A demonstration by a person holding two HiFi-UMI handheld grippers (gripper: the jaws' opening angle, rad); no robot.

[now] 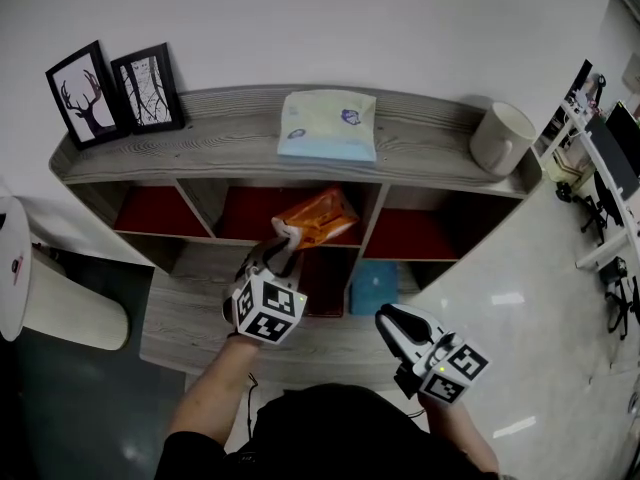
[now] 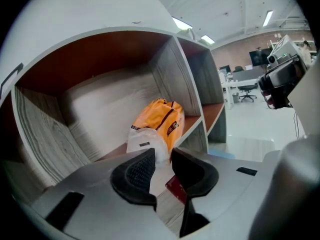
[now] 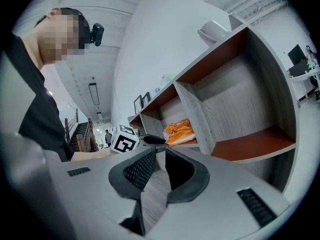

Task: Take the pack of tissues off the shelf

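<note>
An orange pack of tissues with a white end lies tilted in the middle upper compartment of the grey wooden shelf. My left gripper reaches into that compartment. In the left gripper view the pack lies just ahead, and its white end sits pinched between the tips of my left gripper. My right gripper hangs lower right in front of the shelf, shut with nothing in it. In the right gripper view the right gripper points along the shelf front toward the pack.
On top of the shelf lie a pale blue-green soft pack, two framed pictures at the left and a white mug at the right. A blue item stands in a lower compartment. A white cylinder stands at the left, office desks at the right.
</note>
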